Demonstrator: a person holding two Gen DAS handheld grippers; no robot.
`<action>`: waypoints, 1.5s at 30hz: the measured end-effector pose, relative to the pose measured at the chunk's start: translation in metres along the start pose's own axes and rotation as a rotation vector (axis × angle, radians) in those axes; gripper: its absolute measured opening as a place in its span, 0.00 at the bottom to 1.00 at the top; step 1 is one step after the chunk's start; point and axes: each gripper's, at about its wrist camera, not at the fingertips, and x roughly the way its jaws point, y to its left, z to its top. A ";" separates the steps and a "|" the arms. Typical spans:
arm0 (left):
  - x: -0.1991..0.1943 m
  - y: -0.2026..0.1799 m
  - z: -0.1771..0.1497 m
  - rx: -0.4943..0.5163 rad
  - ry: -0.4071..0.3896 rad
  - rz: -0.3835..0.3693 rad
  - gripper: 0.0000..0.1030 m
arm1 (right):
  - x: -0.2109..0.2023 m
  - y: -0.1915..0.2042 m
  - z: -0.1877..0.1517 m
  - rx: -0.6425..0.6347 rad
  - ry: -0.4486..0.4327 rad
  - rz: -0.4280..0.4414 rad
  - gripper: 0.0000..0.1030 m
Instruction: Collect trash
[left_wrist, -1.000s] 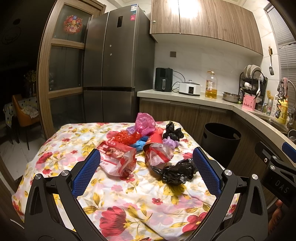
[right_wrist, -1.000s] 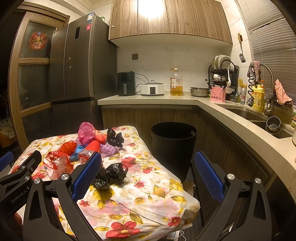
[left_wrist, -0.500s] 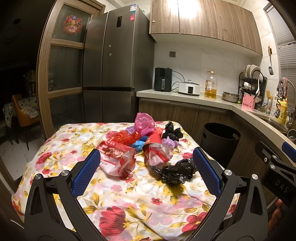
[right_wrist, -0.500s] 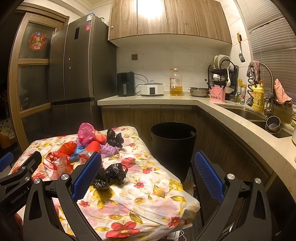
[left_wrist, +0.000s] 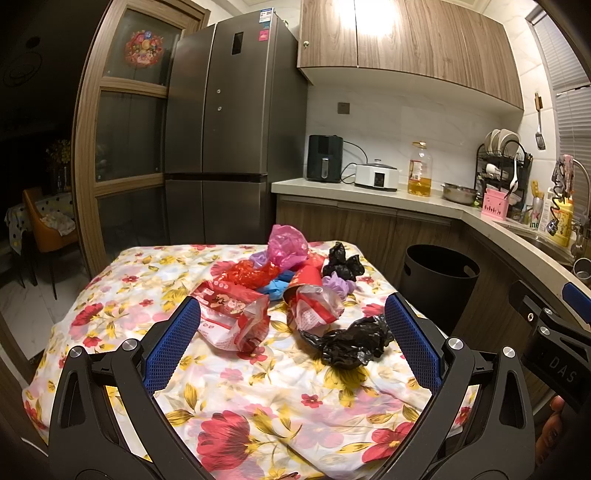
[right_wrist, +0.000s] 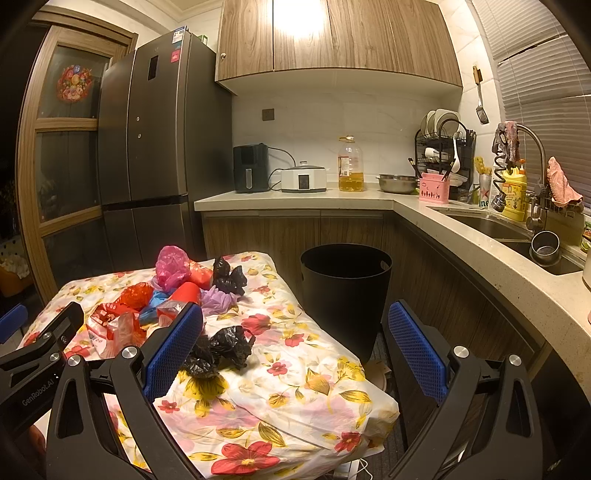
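Both your grippers, left gripper (left_wrist: 291, 332) and right gripper (right_wrist: 295, 332), hang spread wide over the trash pile (left_wrist: 280, 273) (nothing gripped), black bin (right_wrist: 345, 291) beside the table (right_wrist: 295, 387).

The tablecloth (left_wrist: 236, 387) is soft, rumpled floral cloth. The bags (left_wrist: 291, 284) on it are thin crinkled plastic, the black one (left_wrist: 351, 341) glossy. The bin (right_wrist: 345, 291) looks matt black plastic. The fridge (left_wrist: 229, 122) is brushed metal, the cabinets (right_wrist: 332, 40) grained wood.
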 end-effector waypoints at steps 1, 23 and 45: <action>0.000 0.000 0.000 0.001 0.001 0.000 0.95 | 0.000 0.000 0.000 0.001 0.001 0.001 0.95; -0.001 -0.002 0.000 -0.001 0.001 -0.001 0.95 | -0.001 0.001 0.002 0.003 -0.001 0.003 0.95; 0.000 -0.008 -0.004 -0.012 0.003 -0.008 0.95 | 0.008 0.004 0.001 0.005 -0.004 0.016 0.95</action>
